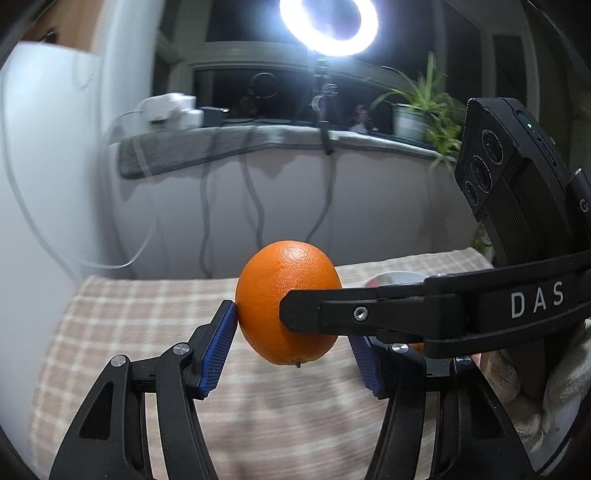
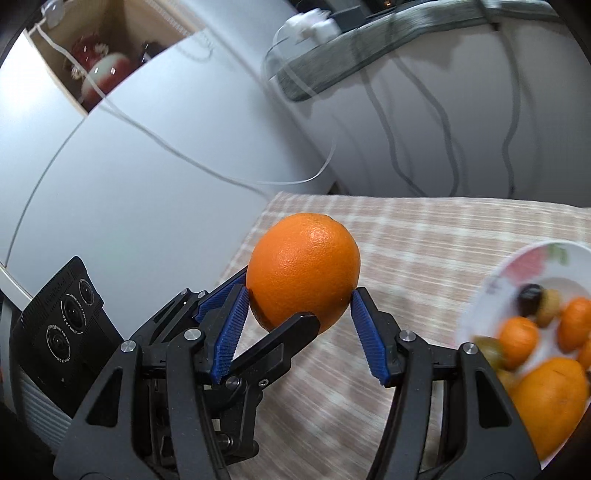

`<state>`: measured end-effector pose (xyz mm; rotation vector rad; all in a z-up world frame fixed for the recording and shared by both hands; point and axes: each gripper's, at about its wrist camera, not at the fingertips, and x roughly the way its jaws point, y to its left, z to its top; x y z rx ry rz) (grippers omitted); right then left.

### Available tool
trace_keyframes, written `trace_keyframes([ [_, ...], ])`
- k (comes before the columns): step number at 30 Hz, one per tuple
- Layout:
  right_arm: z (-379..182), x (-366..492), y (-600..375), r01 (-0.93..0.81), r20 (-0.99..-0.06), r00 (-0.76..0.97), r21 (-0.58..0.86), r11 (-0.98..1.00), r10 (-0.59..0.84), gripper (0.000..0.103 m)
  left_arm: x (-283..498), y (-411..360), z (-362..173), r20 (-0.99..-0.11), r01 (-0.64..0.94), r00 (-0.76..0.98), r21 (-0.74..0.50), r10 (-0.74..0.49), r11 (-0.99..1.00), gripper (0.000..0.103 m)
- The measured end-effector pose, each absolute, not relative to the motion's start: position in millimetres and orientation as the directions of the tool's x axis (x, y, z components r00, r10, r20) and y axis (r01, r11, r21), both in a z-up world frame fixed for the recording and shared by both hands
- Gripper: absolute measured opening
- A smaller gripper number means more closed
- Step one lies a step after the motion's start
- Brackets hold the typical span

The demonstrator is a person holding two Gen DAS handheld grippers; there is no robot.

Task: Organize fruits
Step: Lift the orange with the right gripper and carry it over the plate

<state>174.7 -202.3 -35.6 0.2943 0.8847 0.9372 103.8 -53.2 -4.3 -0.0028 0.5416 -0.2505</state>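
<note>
While both grippers are crowded onto the same fruit, here's how it looks. Closest in, the left gripper (image 1: pixel 291 328) has its blue pads (image 1: pixel 218 349) about half spread with the orange (image 1: pixel 286 299) sitting between them; the near-side pad touches the peel, the other one is hidden behind the right tool's black finger, so I can't swear it's pinching from both sides. The right gripper (image 2: pixel 301 325) is set about the same width and its two pads (image 2: pixel 365 339) hug the orange (image 2: pixel 303 271) from either side, so that one looks like a real grip. One finger of the left gripper pokes in under the fruit in the right wrist view. The orange hangs in the air, clear of the checked tablecloth (image 2: pixel 424 236) below.

Further out, off to the right gripper's right, there's a white flowery bowl (image 2: pixel 517 266) already holding small oranges and other fruit, blurry though. Beyond the table: a wall, dangling cables and a ring light (image 1: pixel 328 22).

My guess: this is mid-carry, maybe a handoff. Next move needs one gripper to let go cleanly before the other swings it over the bowl and lowers gently so nothing rolls out.
</note>
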Motion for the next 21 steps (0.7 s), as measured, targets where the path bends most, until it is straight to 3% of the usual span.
trace_keyframes([
  [21, -46, 204, -328, -0.396, -0.537, 0.438, 0.605, 0.691, 0.721, 0.061, 146, -169, -5, -0.554, 0.434, 0.724, -0.097, -0.411, 0.895, 0.059],
])
